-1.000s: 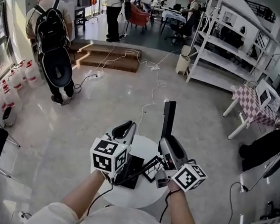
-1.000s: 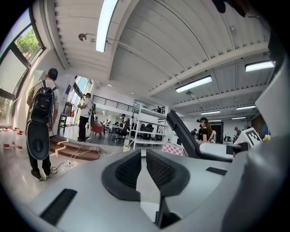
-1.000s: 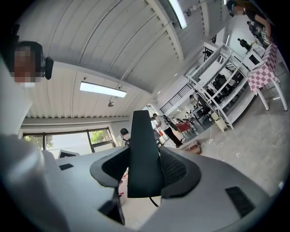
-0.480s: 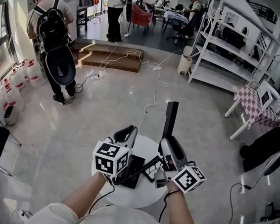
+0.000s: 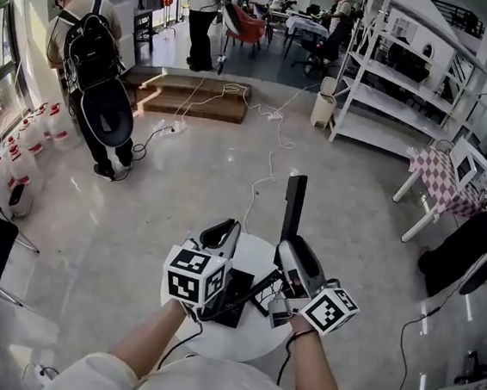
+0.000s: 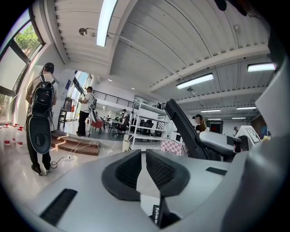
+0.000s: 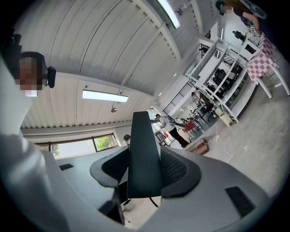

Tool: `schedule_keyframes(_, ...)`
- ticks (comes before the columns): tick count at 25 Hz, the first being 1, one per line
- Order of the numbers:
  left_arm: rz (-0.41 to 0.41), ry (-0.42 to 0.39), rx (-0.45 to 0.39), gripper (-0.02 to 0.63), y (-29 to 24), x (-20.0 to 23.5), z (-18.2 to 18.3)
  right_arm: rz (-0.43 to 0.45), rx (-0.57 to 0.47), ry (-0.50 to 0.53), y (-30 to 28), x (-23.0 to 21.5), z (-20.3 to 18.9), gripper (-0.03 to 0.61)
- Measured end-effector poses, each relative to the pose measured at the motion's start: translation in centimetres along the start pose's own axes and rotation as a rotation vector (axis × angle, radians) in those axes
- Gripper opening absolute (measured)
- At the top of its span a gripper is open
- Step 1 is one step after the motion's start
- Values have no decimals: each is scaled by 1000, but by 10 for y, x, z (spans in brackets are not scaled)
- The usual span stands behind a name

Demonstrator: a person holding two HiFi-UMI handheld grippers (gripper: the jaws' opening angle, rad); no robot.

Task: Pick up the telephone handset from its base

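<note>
Handset (image 5: 293,205) clamped between right tongs (image 5: 291,243), standing upright.

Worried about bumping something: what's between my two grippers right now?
Head view: the black phone base lies between the left gripper and the right gripper holding the handset.

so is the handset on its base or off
Off: the handset stands upright, clamped in the right hand-held gripper, above the base.
</note>
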State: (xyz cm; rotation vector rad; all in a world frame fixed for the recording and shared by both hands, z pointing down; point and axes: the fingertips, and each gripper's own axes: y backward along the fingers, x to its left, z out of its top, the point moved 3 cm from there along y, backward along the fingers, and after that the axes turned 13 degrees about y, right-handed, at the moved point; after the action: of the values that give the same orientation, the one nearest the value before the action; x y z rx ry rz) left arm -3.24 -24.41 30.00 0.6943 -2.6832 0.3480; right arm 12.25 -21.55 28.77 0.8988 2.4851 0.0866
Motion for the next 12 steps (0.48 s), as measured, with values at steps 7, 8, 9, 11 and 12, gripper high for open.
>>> schedule_keyframes(7,3,-1,11,46,-2,2,1,-7,-8,-49,0,-7,-2,232)
schedule_keyframes(8,5,-1,11,46,-3,1,0,-11,-11,-58,0,-10,-1,232)
schedule_keyframes(9,7,-2,12,46,-5,0,0,-15,-12,-64,2,-12,0,232)
schedule_keyframes(11,8,-2,14,46,-7,-2,-1,-20,-15,-70,4,-17,2,232)
schedule_keyframes(12,8,-2,15,46,-9,-3,-1,-21,-16,-73,5,-19,3,232)
